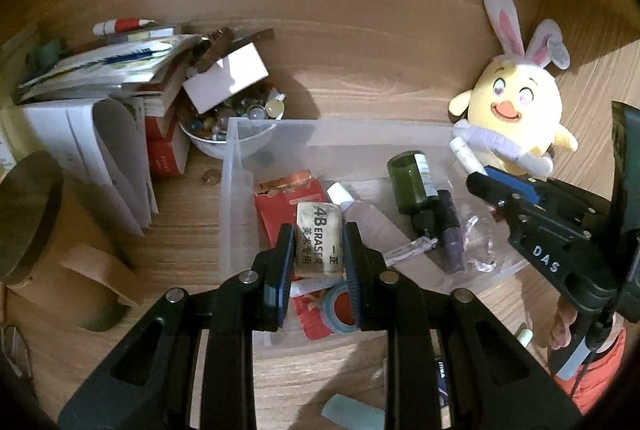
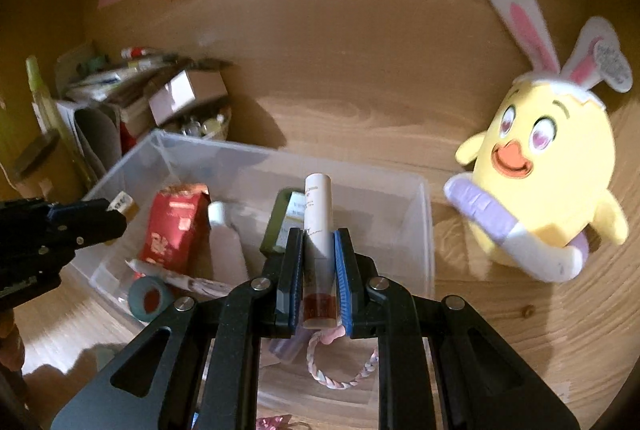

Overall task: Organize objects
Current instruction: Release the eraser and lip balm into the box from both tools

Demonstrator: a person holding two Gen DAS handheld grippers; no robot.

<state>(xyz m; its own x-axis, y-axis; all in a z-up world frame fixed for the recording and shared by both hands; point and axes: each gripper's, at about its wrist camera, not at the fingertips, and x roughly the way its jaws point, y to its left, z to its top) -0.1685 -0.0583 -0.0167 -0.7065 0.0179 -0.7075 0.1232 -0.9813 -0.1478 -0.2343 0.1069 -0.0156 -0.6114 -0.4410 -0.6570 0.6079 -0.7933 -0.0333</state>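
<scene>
A clear plastic bin (image 1: 272, 134) sits on the wooden desk; it also shows in the right wrist view (image 2: 424, 230). My left gripper (image 1: 319, 230) is shut on a worn 4B eraser (image 1: 319, 238) and holds it above the bin. My right gripper (image 2: 317, 234) is shut on a white tube with a dark red end (image 2: 318, 230), held over the bin's right half; the tube's tip shows in the left wrist view (image 1: 466, 154). In the bin lie a red packet (image 1: 288, 198), a green bottle (image 1: 412, 182), a white-capped bottle (image 2: 228, 246) and a tape roll (image 2: 150, 298).
A yellow chick plush with bunny ears (image 2: 548, 166) leans against the wall right of the bin. A bowl of small beads (image 1: 236, 126), a stack of books and papers (image 1: 112, 78) and a brown paper roll (image 1: 92, 286) stand left of it. A braided cord (image 2: 340, 370) lies below my right gripper.
</scene>
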